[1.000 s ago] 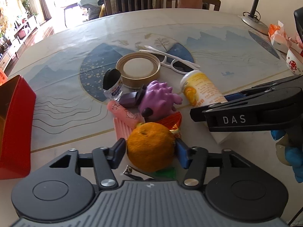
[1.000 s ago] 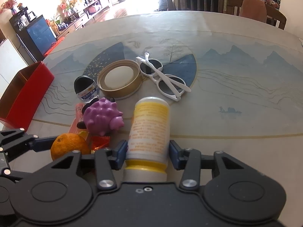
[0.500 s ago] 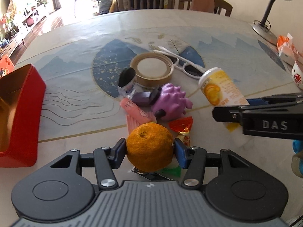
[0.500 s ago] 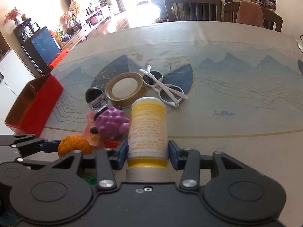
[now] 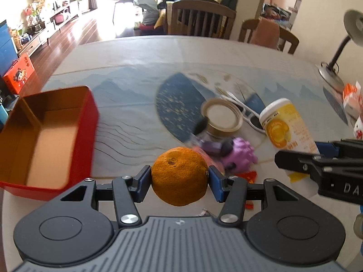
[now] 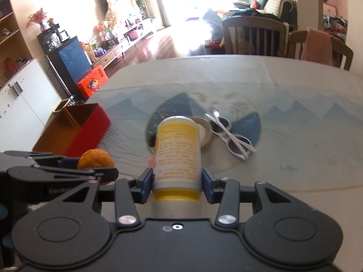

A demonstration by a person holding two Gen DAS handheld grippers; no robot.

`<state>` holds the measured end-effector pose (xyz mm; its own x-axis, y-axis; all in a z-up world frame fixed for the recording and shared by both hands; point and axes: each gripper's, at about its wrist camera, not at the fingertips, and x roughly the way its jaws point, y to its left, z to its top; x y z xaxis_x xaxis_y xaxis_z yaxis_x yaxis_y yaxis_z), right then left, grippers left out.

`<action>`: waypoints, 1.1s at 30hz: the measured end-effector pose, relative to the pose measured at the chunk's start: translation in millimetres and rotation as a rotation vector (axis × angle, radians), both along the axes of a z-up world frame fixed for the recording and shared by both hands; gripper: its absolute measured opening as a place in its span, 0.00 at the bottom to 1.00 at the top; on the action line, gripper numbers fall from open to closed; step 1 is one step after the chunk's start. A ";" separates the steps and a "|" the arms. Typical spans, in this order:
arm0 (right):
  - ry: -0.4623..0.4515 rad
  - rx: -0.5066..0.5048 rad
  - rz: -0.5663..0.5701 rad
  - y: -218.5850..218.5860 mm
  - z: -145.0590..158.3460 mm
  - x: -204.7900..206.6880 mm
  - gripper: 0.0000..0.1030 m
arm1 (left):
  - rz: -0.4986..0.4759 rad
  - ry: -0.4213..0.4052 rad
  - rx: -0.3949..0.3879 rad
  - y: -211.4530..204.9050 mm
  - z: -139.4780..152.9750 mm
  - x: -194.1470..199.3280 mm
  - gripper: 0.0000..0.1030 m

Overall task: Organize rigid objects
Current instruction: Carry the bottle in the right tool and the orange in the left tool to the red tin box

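Red and still empty, the open box (image 5: 48, 136) is seen at the left of the surface (image 5: 136, 72), so nothing is judged sorted yet: an orange (image 5: 179, 176) is pinched between the fingers of the left gripper (image 5: 179, 179) and a yellow-labelled bottle (image 6: 177, 151) between those of the right gripper (image 6: 177, 181), both held clear above the surface. Left lying are the tape roll (image 5: 221, 117), white sunglasses (image 6: 231, 139), purple spiky toy (image 5: 240, 154) and small items beside it. Only "DA" on the right gripper and "Genrob" on the left can be read; the bottle's print is too small to read.
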<state>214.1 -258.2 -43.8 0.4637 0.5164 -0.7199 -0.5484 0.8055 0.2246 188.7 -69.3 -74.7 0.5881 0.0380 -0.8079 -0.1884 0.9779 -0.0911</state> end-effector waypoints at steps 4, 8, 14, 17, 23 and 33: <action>-0.023 0.005 0.023 26.3 11.3 -2.7 0.43 | 0.013 -0.021 0.004 28.1 9.8 -3.6 0.52; -0.046 0.003 0.043 59.6 19.6 -7.1 0.43 | 0.024 -0.060 0.000 62.0 19.5 -7.2 0.51; -0.047 -0.008 0.053 110.5 19.9 -11.3 0.42 | -0.025 -0.052 0.042 103.8 19.9 -0.6 0.46; -0.033 -0.006 0.011 116.0 18.5 -14.9 0.43 | -0.116 -0.049 0.025 112.4 11.9 -6.7 0.46; 0.007 -0.027 -0.065 109.4 8.4 -19.0 0.43 | -0.237 -0.053 0.024 102.1 -1.4 -17.9 0.50; 0.035 -0.014 -0.058 84.1 -2.6 -13.9 0.43 | -0.236 -0.034 0.105 53.0 -25.5 -16.3 0.71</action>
<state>200.2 -174.2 -46.4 0.4670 0.4791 -0.7433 -0.4931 0.8388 0.2309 172.4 -16.3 -100.2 0.6173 -0.0206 -0.7865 0.0471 0.9988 0.0108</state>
